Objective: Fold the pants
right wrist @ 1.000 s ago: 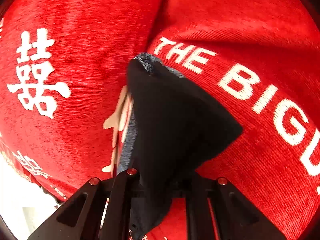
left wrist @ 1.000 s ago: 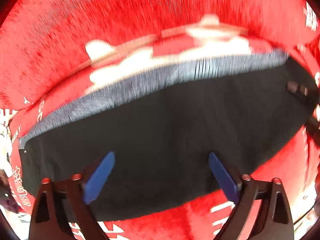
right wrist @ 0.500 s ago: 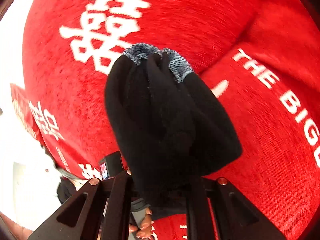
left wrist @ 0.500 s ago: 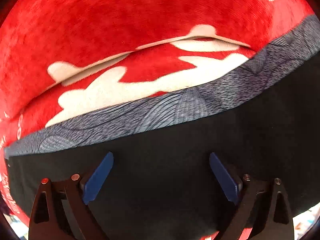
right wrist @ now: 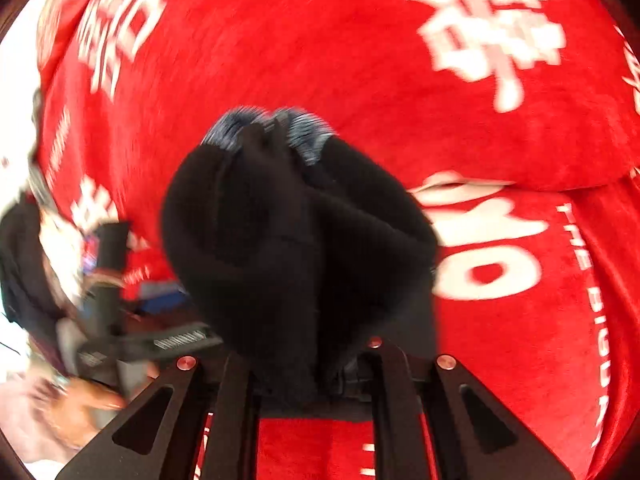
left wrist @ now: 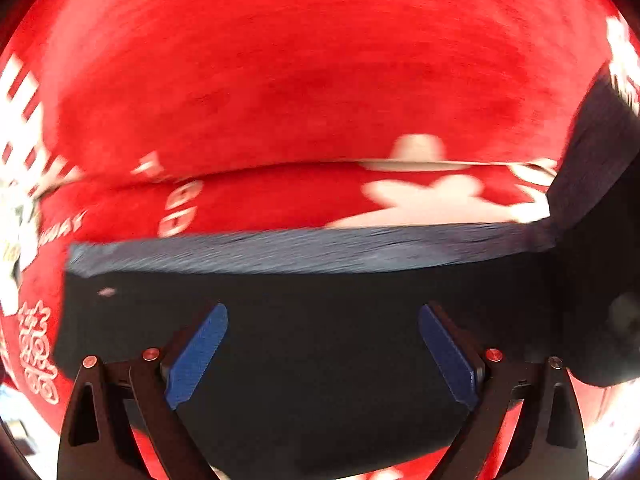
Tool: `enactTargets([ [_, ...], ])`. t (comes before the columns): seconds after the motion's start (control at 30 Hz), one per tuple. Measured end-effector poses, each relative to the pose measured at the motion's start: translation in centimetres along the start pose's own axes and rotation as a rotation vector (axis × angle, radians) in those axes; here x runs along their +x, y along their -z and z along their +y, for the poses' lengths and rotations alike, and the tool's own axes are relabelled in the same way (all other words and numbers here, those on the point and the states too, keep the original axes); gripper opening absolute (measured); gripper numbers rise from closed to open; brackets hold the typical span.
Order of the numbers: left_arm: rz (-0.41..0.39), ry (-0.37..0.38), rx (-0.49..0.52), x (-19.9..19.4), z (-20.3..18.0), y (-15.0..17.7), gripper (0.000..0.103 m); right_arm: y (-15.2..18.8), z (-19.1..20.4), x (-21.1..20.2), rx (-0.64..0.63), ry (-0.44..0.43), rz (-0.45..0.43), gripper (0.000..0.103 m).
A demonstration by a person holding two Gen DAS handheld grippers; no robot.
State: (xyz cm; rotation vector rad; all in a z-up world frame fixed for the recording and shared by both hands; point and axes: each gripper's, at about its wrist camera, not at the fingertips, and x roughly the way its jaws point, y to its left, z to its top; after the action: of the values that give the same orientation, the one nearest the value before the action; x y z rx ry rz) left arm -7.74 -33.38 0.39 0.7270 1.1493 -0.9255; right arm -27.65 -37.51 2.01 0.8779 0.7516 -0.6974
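My left gripper [left wrist: 322, 354] hangs wide open over the pants [left wrist: 312, 344], its blue pads [left wrist: 196, 354] spread well apart with nothing between them. The dark cloth lies flat below and ahead of those fingers, and its grey waistband [left wrist: 304, 250] runs straight across just beyond the tips. A second ago that band slanted and ran out of sight to the right. Now it sits level, and at its right end the cloth turns upward, so I judge the far side is being lifted for a fold.

My right gripper [right wrist: 316, 364] is clamped on a thick bunch of the same black cloth [right wrist: 296, 248], which rises straight out from between the fingers and hides the tips. The grey band edge [right wrist: 276, 128] crowns the bunch. Compared with a second ago the bundle is fuller and the red blanket [right wrist: 320, 52] behind it has swung round, so this hand has been carrying the cloth across.

Only the left view shows how much of the pants lies spread flat. Only the right view shows the grip itself and, off to its left, blurred equipment [right wrist: 112, 304] beyond the blanket's edge.
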Motion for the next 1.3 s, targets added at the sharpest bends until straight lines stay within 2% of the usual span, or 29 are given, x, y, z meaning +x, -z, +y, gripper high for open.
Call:
enactTargets([
  [0.1, 0.028, -0.036, -0.051, 0.5, 6.0, 1.1, 0.097, 2.5, 5.1, 5.2, -0.059, 0.078, 0.078, 0.017],
  [0.13, 0.037, -0.040, -0.065, 0.7, 7.4, 1.5, 0.097, 3.5, 6.6, 7.0, -0.094, 0.128, 0.105, 0.020],
  [0.2, 0.049, -0.048, -0.086, 0.9, 10.3, 2.1, 0.097, 5.8, 9.6, 11.0, -0.179, 0.269, 0.168, 0.025],
  [0.23, 0.052, -0.050, -0.093, 0.9, 11.3, 2.4, 0.097, 6.6, 10.6, 11.9, -0.216, 0.330, 0.179, 0.027],
  [0.27, 0.057, -0.047, -0.103, 0.9, 12.6, 2.7, 0.097, 7.6, 12.1, 12.8, -0.291, 0.428, 0.176, 0.029],
  [0.33, 0.067, -0.026, -0.114, 1.0, 13.8, 3.1, 0.097, 9.4, 14.7, 13.1, -0.457, 0.548, 0.168, 0.042],
  [0.4, 0.072, 0.008, -0.119, 0.7, 14.5, 3.4, 0.097, 10.8, 16.4, 12.1, -0.552, 0.540, 0.167, 0.050],
  [0.47, 0.073, 0.057, -0.111, 0.3, 14.6, 3.6, 0.097, 12.3, 18.3, 10.0, -0.647, 0.484, 0.158, 0.052],
  [0.53, 0.077, 0.138, -0.090, -0.3, 13.7, 3.7, 0.097, 12.0, 19.2, 8.6, -0.640, 0.394, 0.169, 0.052],
  [0.57, 0.087, 0.189, -0.076, -0.4, 13.1, 3.7, 0.097, 11.5, 18.3, 7.2, -0.546, 0.278, 0.196, 0.052],
  [0.6, 0.107, 0.249, -0.057, -0.3, 12.2, 3.7, 0.097, 10.3, 17.3, 6.6, -0.433, 0.204, 0.211, 0.052],
  [0.63, 0.124, 0.295, -0.043, -0.2, 11.3, 3.7, 0.097, 9.6, 15.8, 6.1, -0.341, 0.165, 0.218, 0.052],
  [0.7, 0.154, 0.390, -0.012, 0.3, 9.2, 4.0, 0.097, 8.3, 10.6, 5.1, -0.007, 0.035, 0.254, 0.052],
  [0.77, 0.185, 0.462, 0.013, 0.7, 6.9, 4.2, 0.097, 8.2, 5.1, 4.8, 0.338, -0.100, 0.249, 0.052],
  [0.83, 0.210, 0.515, 0.019, 0.8, 5.2, 4.5, 0.097, 8.5, 1.6, 5.1, 0.549, -0.180, 0.238, 0.052],
  [1.0, 0.213, 0.578, 0.014, 0.4, 2.7, 4.2, 0.097, 9.9, -1.6, 6.5, 0.784, -0.251, 0.231, 0.052],
  [1.1, 0.212, 0.590, 0.013, 0.5, 1.6, 3.4, 0.096, 11.0, -2.5, 7.5, 0.900, -0.283, 0.213, 0.052],
  [1.13, 0.218, 0.590, 0.015, 0.7, 1.1, 3.2, 0.092, 11.3, -3.2, 7.8, 0.925, -0.290, 0.209, 0.052],
  [1.17, 0.228, 0.592, 0.021, 1.0, 0.8, 3.0, 0.079, 11.7, -3.4, 8.1, 0.957, -0.295, 0.204, 0.050],
  [1.2, 0.247, 0.588, 0.026, 1.6, 0.3, 2.9, 0.064, 11.6, -3.6, 8.3, 0.979, -0.297, 0.198, 0.044],
  [1.27, 0.282, 0.571, 0.033, 2.5, -0.4, 2.9, 0.043, 11.7, -3.8, 8.4, 0.993, -0.279, 0.192, 0.028],
  [1.3, 0.283, 0.544, 0.045, 2.7, -0.6, 3.0, 0.034, 11.7, -3.7, 8.3, 0.990, -0.268, 0.183, 0.014],
])
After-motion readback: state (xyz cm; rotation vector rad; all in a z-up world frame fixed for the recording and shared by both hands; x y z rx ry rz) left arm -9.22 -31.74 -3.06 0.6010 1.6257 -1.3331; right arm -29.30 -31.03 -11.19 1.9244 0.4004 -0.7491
